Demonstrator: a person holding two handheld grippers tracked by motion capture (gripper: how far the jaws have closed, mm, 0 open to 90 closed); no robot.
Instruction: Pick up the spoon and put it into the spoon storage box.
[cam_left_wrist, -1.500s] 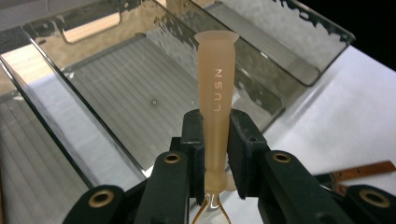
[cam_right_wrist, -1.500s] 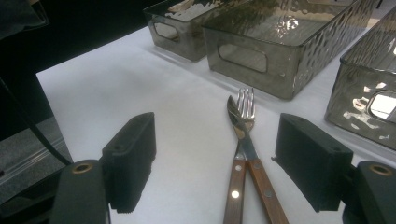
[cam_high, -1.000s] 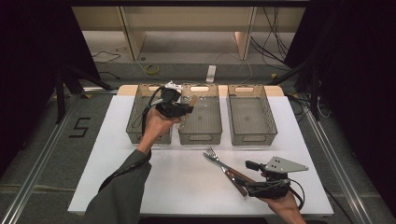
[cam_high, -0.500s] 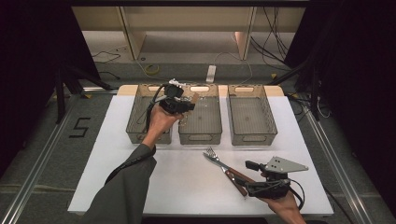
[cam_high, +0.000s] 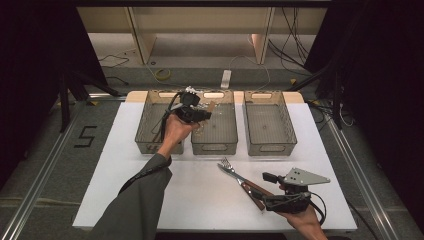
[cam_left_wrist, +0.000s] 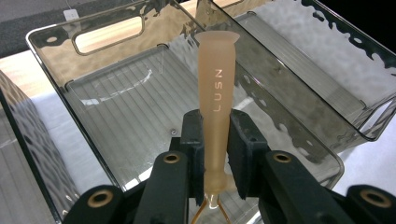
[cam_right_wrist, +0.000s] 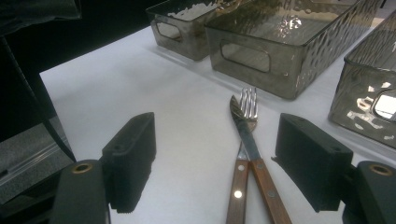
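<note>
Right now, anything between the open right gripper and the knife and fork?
Nothing visible. The knife and fork lie crossed on bare white table just ahead of the right gripper, between its open jaws.

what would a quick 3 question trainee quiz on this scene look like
1. True or false: the left claw is shut on the peach utensil handle.
2. Which bin is the left claw over: A left, B middle, C right?
3. Which two items lie crossed on the table in front of the right claw?

Key
1. True; its pads press both sides of the handle.
2. B, as the high view shows.
3. A fork and a knife, both wooden-handled; the right claw stands open and touches neither.
</note>
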